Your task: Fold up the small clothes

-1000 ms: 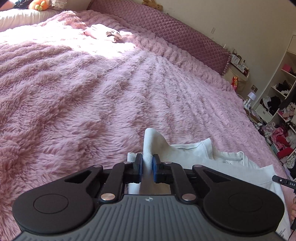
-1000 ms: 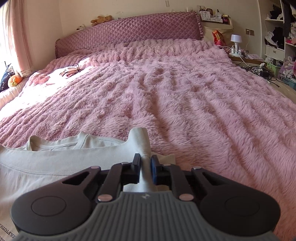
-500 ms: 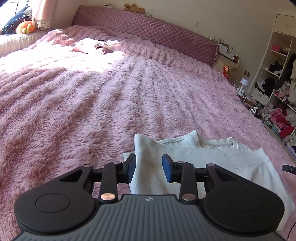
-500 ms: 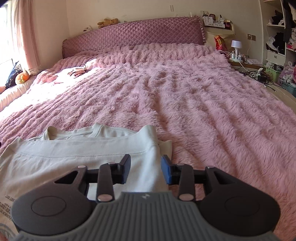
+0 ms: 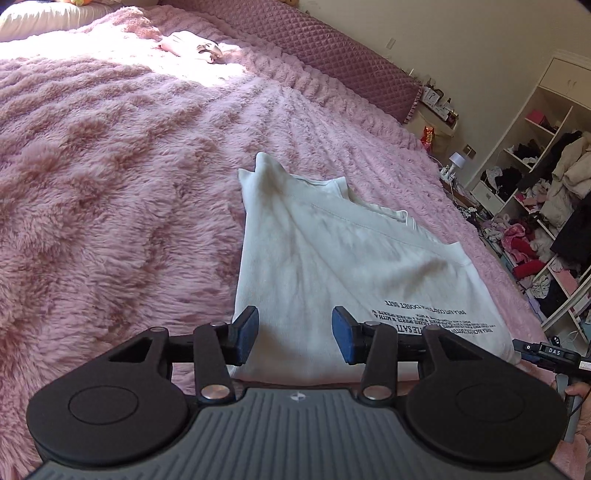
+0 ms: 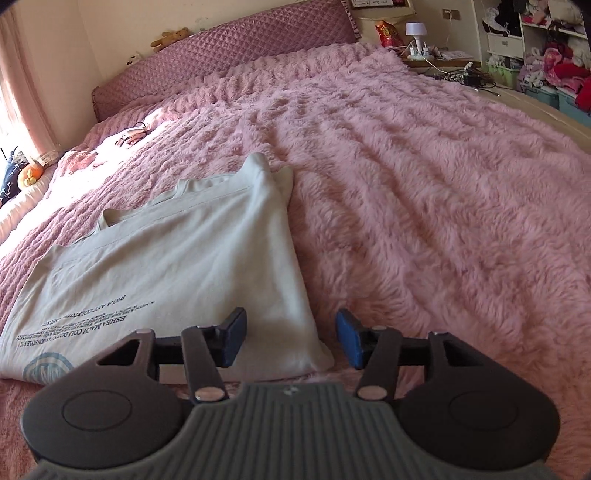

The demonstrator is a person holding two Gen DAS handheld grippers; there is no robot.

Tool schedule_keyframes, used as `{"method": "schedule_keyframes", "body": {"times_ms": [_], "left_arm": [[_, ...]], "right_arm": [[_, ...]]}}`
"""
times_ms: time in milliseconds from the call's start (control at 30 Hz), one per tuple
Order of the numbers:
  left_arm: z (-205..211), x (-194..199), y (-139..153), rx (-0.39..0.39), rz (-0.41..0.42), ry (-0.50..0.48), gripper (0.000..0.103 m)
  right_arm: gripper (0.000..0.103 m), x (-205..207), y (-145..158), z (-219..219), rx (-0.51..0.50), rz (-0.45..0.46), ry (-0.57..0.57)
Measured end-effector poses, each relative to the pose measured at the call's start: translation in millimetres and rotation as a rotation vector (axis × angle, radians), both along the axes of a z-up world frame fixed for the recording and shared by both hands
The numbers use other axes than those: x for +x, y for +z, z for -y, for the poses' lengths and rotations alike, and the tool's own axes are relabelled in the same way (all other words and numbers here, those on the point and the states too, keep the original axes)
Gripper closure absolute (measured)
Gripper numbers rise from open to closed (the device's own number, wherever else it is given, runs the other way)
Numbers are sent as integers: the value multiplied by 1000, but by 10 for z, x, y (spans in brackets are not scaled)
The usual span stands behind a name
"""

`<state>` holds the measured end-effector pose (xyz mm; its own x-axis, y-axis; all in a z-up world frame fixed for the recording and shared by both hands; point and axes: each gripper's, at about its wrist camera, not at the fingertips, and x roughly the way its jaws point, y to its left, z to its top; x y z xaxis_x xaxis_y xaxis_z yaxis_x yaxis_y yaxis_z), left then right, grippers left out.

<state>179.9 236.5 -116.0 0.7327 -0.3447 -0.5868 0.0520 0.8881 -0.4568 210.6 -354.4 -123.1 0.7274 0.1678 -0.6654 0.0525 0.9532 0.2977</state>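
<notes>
A white T-shirt [image 5: 332, 266] with black printed text lies folded flat on the pink fluffy blanket [image 5: 110, 166]. My left gripper [image 5: 294, 339] is open and empty, raised over the shirt's near left edge. In the right wrist view the same shirt [image 6: 177, 266] lies left of centre. My right gripper [image 6: 290, 342] is open and empty, above the shirt's near right corner. The folded top edge has a small raised peak at each far corner.
A small pale garment [image 5: 192, 44] lies far up the bed near the quilted purple headboard [image 5: 332, 48]. Shelves with heaped clothes [image 5: 535, 221] stand right of the bed. A nightstand with a lamp [image 6: 415, 33] is beside the headboard.
Both grippers opened and let go of the shirt's folded corners, then drew back toward me and rose. The shirt now lies flat on the blanket.
</notes>
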Motion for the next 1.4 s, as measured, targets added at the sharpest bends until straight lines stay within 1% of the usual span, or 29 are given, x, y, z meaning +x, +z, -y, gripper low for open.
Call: {"method": "schedule_keyframes", "body": {"times_ms": [33,67,100,167,233,267,333,367,400,467,500,533,600,667,733,767,833,867,933,1000,1100,1167,1233,1400], "left_arm": [[-6,4,-16,2,-3,0,52],[-11,20,-22,7,-7,0,52],[-12,23,-26,12,-9,6,52],[-1,46,-47,21,-21,1,51],[0,49,-96,30,-35,3,51],[0,59,-123,31,-44,-1,50],[17,69,-210,48,-73,-1,50],[17,77,-238,50,-83,-4,50],[14,75,-263,48,-84,-2,50],[5,57,-256,41,-82,-3,50],[-2,44,-234,34,-80,-2,50],[-23,37,-208,19,-77,-3,50],[-54,4,-151,-10,-64,-11,49],[-90,-11,-101,-19,-57,-10,49],[-126,-18,-67,-43,-55,-10,49],[-142,-20,-55,-45,-54,-9,49],[-168,-24,-28,-43,-49,-4,49],[-184,-26,-14,-48,-46,-4,49],[-226,-26,7,-67,-45,5,49],[-279,-6,21,-92,-48,13,49],[-391,70,50,-162,-64,18,49],[-471,139,60,-206,-71,16,49],[-540,218,55,-234,-85,14,49],[-678,419,-47,-328,-114,15,49]], "right_arm": [[89,1,-16,35,39,-4,7],[103,3,-15,44,60,-10,7],[102,-8,5,36,58,-9,4],[103,-53,107,-15,43,23,33],[103,-129,192,-52,-36,45,29],[103,-127,172,-22,-45,27,18],[103,-86,40,77,-26,-38,3],[103,-76,-48,85,-29,-64,15],[103,-81,-77,62,-42,-61,23],[96,-88,-64,16,-55,-51,8],[90,-98,-35,-4,-58,-45,-11],[77,-123,18,-47,-86,-22,-37],[70,-183,171,-207,-165,53,-32],[69,-238,325,-404,-184,115,21],[68,-259,433,-652,-170,140,103],[68,-272,490,-857,-172,153,171],[65,-298,556,-1194,-178,177,268],[65,-315,587,-1414,-159,185,325],[61,-324,600,-1728,-120,183,396],[59,-363,586,-2135,-87,179,480],[50,-476,542,-2684,-112,212,593],[50,-531,500,-2982,-91,212,645],[50,-591,442,-3251,-99,210,678],[50,-709,301,-3777,-224,235,735]]}}
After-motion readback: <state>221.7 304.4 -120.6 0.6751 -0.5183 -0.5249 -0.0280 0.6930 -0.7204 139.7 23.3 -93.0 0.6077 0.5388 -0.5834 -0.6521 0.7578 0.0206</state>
